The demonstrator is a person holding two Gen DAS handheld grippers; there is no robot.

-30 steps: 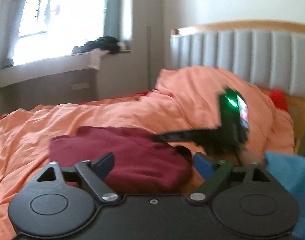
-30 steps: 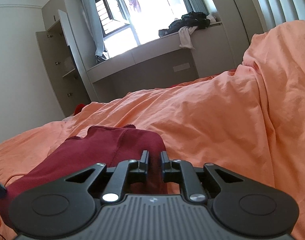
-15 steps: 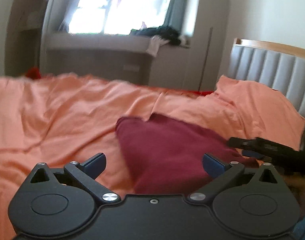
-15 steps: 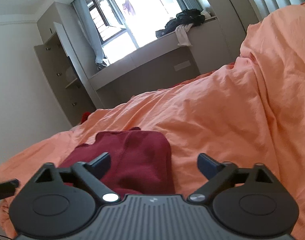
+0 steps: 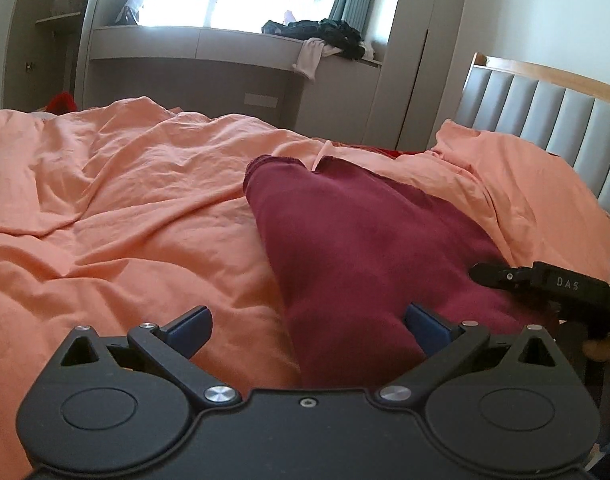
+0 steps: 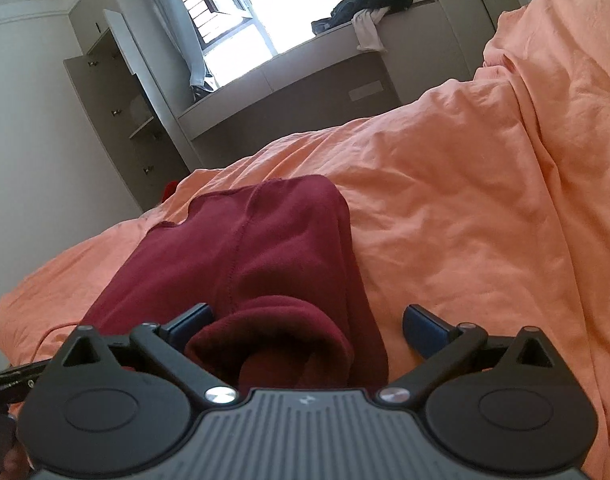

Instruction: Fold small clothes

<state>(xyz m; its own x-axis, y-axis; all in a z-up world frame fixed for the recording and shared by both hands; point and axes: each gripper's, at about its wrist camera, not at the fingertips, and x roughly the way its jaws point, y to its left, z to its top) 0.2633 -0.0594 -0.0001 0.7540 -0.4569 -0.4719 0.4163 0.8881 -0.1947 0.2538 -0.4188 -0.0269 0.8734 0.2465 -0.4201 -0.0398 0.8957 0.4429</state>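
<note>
Maroon garment (image 5: 369,240), one piece, lies folded lengthwise on the rumpled orange duvet (image 5: 125,216) of the bed, with a padded grey headboard (image 5: 545,120) beyond and a heap of dark clothes (image 5: 325,34) on the window ledge. Its near end bunches into a rolled lump in the right wrist view. Left gripper (image 5: 307,330) and right gripper (image 6: 307,330) both gape wide, holding nothing, each over the garment's near end.

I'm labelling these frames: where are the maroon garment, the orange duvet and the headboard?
maroon garment (image 5: 365,240): left wrist view, middle of the cloth.
orange duvet (image 6: 465,208): right wrist view, bare wrinkled stretch.
headboard (image 5: 553,120): left wrist view, grey padded panel.
</note>
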